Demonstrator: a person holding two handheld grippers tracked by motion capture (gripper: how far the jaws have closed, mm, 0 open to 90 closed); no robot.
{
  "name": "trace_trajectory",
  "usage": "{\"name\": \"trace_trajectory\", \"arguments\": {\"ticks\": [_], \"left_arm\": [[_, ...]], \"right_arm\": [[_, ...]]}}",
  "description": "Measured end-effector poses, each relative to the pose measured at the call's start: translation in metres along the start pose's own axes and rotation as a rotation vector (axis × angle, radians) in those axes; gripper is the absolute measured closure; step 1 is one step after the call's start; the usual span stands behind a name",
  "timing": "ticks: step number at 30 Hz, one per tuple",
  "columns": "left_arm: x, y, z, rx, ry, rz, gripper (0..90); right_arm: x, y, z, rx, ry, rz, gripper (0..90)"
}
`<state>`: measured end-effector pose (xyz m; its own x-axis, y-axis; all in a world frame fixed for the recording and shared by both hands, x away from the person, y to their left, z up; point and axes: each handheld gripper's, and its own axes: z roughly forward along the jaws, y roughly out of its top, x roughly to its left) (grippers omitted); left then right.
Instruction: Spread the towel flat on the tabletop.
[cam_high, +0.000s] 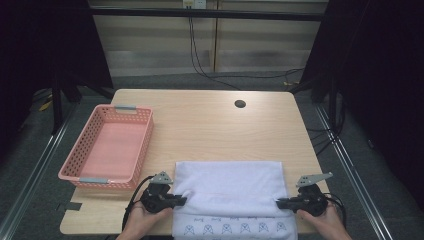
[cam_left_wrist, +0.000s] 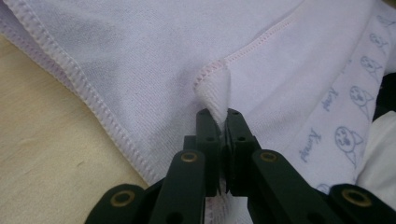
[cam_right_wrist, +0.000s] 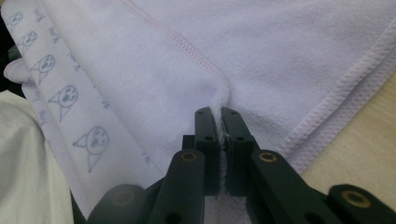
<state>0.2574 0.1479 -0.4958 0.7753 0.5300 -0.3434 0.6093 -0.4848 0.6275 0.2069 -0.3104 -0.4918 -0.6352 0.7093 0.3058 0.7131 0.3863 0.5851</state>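
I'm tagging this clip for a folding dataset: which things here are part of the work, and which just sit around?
In the job:
white towel, pinched at both side edges
left tool, shut on the towel
right tool, shut on the towel

Lying about:
pink basket, empty, left of the towel
black cables on the floor beyond the table

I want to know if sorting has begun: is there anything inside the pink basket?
No, the pink basket at the table's left shows only its bare floor in the high view, and the towel lies outside it.
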Motion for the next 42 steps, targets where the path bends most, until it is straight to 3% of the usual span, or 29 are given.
{"name": "trace_trajectory", "arguments": {"ticks": [5,7,12,15,18,22,27,30,33,42], "left_arm": [[0.004,0.006,0.003,-0.002,0.033,-0.007,87.1],[0.004,0.011,0.006,0.000,0.073,0.021,87.1],[0.023,0.028,0.014,-0.013,0.069,-0.020,87.2],[0.032,0.039,0.019,-0.011,0.087,-0.017,87.2],[0.043,0.050,0.025,-0.020,0.087,-0.048,87.2],[0.056,0.064,0.032,-0.025,0.103,-0.045,87.3],[0.070,0.076,0.039,-0.047,0.118,-0.066,87.3],[0.081,0.091,0.047,-0.058,0.167,-0.095,87.3],[0.090,0.100,0.052,-0.075,0.181,-0.114,87.3],[0.115,0.129,0.066,-0.072,0.218,-0.122,87.3]], "right_arm": [[-0.006,0.003,0.002,-0.011,-0.008,0.002,87.1],[-0.008,0.005,0.003,-0.019,-0.016,0.000,87.2],[-0.010,0.011,0.005,-0.033,-0.082,-0.017,87.2],[-0.016,0.015,0.007,-0.040,-0.092,-0.010,87.3],[-0.026,0.023,0.009,-0.047,-0.108,0.002,87.2],[-0.044,0.033,0.013,-0.067,-0.088,0.049,87.2],[-0.058,0.046,0.018,-0.074,-0.103,0.057,87.2],[-0.075,0.061,0.024,-0.074,-0.107,0.074,87.2],[-0.083,0.069,0.027,-0.075,-0.122,0.072,87.2],[-0.114,0.093,0.038,-0.105,-0.140,0.093,87.3]]}}
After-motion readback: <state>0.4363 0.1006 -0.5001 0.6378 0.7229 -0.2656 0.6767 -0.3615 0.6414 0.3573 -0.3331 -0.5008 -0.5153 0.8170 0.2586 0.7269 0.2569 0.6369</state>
